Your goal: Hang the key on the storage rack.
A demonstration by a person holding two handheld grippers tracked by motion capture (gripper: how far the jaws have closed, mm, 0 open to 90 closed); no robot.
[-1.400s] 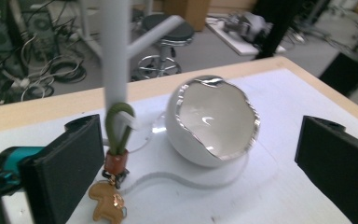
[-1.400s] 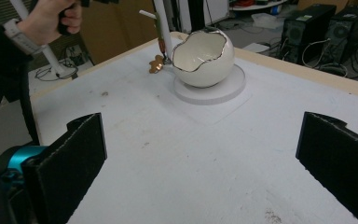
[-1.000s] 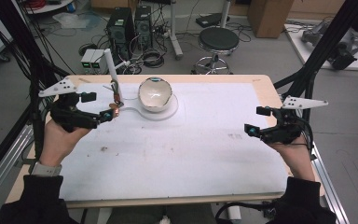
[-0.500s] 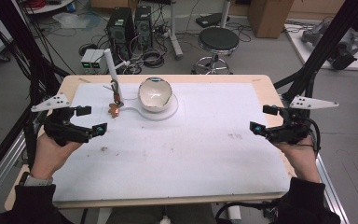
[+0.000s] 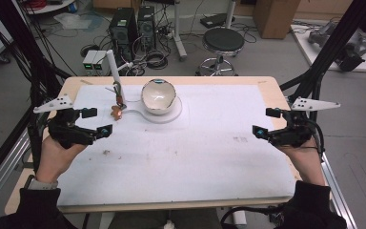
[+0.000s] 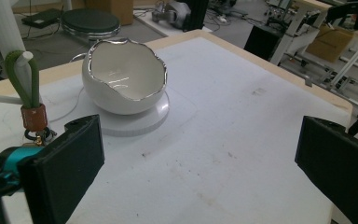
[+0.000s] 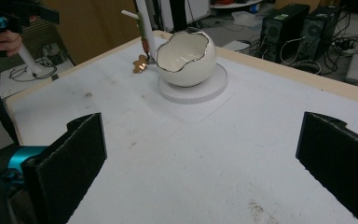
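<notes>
A white egg-shaped bowl [image 5: 158, 97] with a jagged silver rim sits on a round white base [image 5: 171, 114] at the far middle of the table; it looks hollow and bare inside. Just left of it stands a green looped holder [image 6: 21, 79] with a white tube [image 5: 111, 64] and a small copper piece [image 5: 117, 113] at its foot. My left gripper [image 5: 97, 121] hovers open a short way to the near left of the copper piece, holding nothing. My right gripper [image 5: 265, 121] is open near the table's right edge. Bowl [image 7: 186, 53] and copper piece [image 7: 141, 64] lie far ahead of it.
A white mat [image 5: 195, 152] covers the wooden table [image 5: 267, 81]. Black frame poles [image 5: 333, 52] rise at both sides. A stool [image 5: 223, 42] and computer towers [image 5: 133, 26] stand on the floor beyond the far edge. The other hand's gripper [image 7: 9, 18] appears at the top left of the right gripper view.
My left gripper has drawn back from the copper piece and holder toward the near left, staying open. The right gripper has barely shifted.
</notes>
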